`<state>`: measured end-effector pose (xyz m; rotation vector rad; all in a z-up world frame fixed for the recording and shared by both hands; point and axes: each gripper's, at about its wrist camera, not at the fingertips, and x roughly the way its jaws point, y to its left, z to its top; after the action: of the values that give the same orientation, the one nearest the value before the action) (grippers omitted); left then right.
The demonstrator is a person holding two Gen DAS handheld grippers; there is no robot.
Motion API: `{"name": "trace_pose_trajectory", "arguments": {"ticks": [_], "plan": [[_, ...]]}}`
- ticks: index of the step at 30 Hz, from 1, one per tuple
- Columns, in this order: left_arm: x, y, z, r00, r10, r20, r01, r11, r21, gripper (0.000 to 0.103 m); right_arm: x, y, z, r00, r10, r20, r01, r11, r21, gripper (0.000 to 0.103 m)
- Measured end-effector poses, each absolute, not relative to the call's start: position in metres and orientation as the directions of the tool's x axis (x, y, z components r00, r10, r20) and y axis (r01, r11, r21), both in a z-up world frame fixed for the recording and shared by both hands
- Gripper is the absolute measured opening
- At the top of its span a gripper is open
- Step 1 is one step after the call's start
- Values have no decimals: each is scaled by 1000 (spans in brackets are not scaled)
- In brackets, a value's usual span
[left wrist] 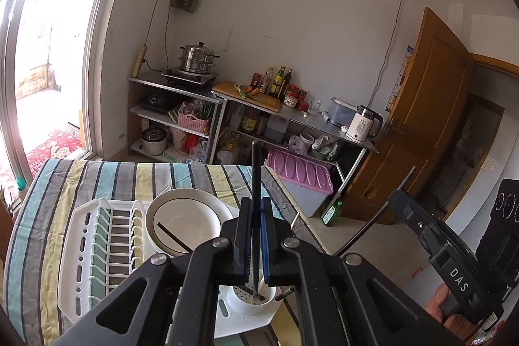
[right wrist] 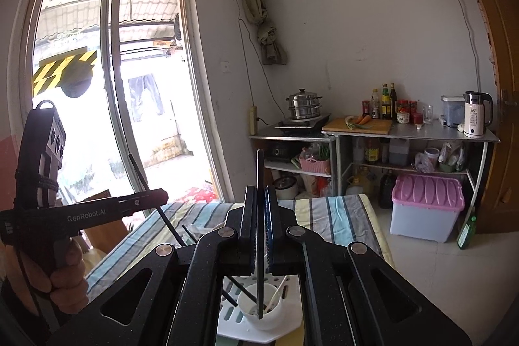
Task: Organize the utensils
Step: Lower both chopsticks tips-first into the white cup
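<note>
My left gripper (left wrist: 256,203) is shut on a black chopstick (left wrist: 255,164) that stands upright between its pads. Its lower end hangs over a white utensil cup (left wrist: 241,305) at the corner of the white dish rack (left wrist: 81,248). Another chopstick (left wrist: 173,237) lies in the white bowl (left wrist: 194,200) beside the rack. My right gripper (right wrist: 259,188) is shut on a second upright chopstick (right wrist: 259,164), whose tip reaches into the cup (right wrist: 275,318). Each view also shows the other gripper (left wrist: 394,195) (right wrist: 163,193) from the side, its chopstick slanted.
The rack and bowl sit on a table with a striped cloth (left wrist: 97,177). Behind it are metal shelves (left wrist: 292,115) with bottles, a kettle (left wrist: 361,122) and a steamer pot (left wrist: 198,59). A pink-lidded bin (left wrist: 298,174) and a green bottle (left wrist: 331,213) stand on the floor near a wooden door.
</note>
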<state>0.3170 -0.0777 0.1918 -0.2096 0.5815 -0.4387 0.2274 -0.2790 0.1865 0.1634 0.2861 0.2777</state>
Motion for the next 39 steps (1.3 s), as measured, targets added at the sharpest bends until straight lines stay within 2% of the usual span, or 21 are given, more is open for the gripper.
{"name": "trace_pose_trajectory", "arguments": {"ticks": [18, 29, 32, 35, 39], "plan": [[361, -84, 108, 677, -421, -603, 278, 906, -320, 5, 281, -300, 125, 867, 279, -413, -166, 943, 289, 4], [363, -77, 104, 680, -380, -627, 260, 925, -279, 8, 281, -303, 129, 853, 267, -449, -160, 952, 263, 6], [356, -75, 107, 687, -371, -625, 266, 928, -259, 12, 274, -304, 129, 855, 262, -447, -159, 954, 256, 12], [346, -70, 107, 688, -370, -624, 272, 929, -250, 18, 267, -306, 129, 856, 264, -445, -162, 954, 253, 13], [326, -61, 106, 692, -372, -618, 278, 928, -246, 18, 251, -304, 129, 856, 261, -446, -164, 956, 243, 13]]}}
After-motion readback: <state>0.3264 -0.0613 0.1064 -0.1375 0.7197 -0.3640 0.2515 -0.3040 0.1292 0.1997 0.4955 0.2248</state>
